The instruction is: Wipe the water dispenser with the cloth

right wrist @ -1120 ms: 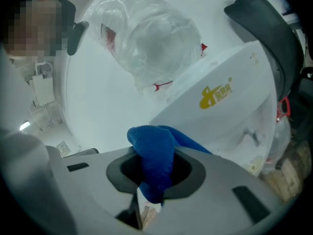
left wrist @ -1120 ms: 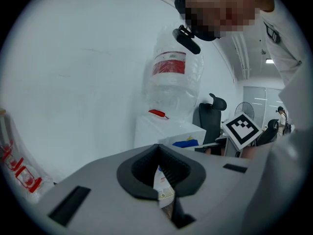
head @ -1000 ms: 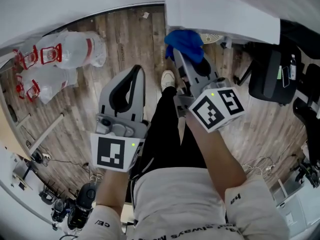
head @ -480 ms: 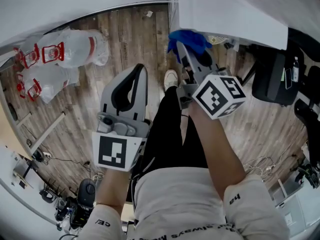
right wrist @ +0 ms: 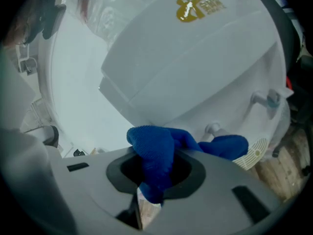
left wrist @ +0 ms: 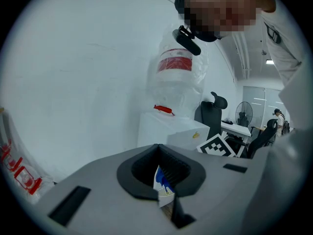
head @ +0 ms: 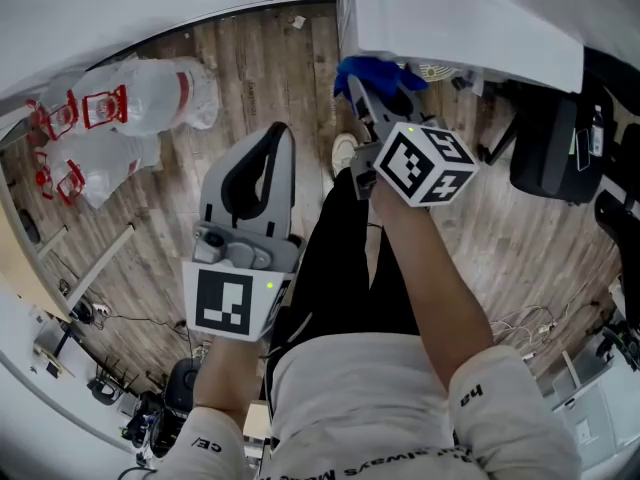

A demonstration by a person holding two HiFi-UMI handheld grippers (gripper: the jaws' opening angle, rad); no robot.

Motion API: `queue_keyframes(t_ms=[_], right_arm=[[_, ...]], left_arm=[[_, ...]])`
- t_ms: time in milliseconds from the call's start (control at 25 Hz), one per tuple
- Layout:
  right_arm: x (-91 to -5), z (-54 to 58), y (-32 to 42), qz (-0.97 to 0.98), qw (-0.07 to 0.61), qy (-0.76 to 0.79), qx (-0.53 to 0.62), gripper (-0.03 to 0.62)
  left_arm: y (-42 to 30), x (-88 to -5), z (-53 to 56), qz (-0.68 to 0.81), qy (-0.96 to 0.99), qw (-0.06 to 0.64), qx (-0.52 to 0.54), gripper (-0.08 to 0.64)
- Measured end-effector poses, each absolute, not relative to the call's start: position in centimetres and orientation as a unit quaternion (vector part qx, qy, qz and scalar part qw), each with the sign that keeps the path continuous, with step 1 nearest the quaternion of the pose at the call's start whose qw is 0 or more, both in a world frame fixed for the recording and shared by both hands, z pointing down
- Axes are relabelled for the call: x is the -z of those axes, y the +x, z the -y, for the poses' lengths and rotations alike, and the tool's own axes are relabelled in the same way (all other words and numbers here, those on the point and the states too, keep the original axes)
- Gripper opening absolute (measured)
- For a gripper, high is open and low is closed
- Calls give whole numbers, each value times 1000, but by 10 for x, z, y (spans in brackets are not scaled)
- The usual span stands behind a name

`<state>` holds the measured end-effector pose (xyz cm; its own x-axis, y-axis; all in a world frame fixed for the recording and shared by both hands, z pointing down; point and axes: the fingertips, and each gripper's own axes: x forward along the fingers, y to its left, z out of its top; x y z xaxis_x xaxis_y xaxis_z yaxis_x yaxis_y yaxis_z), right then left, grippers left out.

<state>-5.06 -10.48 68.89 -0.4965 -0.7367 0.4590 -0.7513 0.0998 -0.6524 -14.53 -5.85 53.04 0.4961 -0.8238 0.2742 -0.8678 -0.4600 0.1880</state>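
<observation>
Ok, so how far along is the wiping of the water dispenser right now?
Done: the blue cloth is picked up, the right gripper shut on it. In hand: the cloth is at the front of the water dispenser, near its taps; contact is unclear. Left: probably most of the wiping; no wiped patch shows. The left gripper is shut, empty, off to the side.
</observation>
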Motion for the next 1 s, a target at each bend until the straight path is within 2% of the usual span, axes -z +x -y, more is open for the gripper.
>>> queue_keyframes(t_ms=[1000], right_arm=[[-829,112,-55,683,56,540,-489,80]], left_arm=[[-155,-550,66,501,846,162,-89,18]])
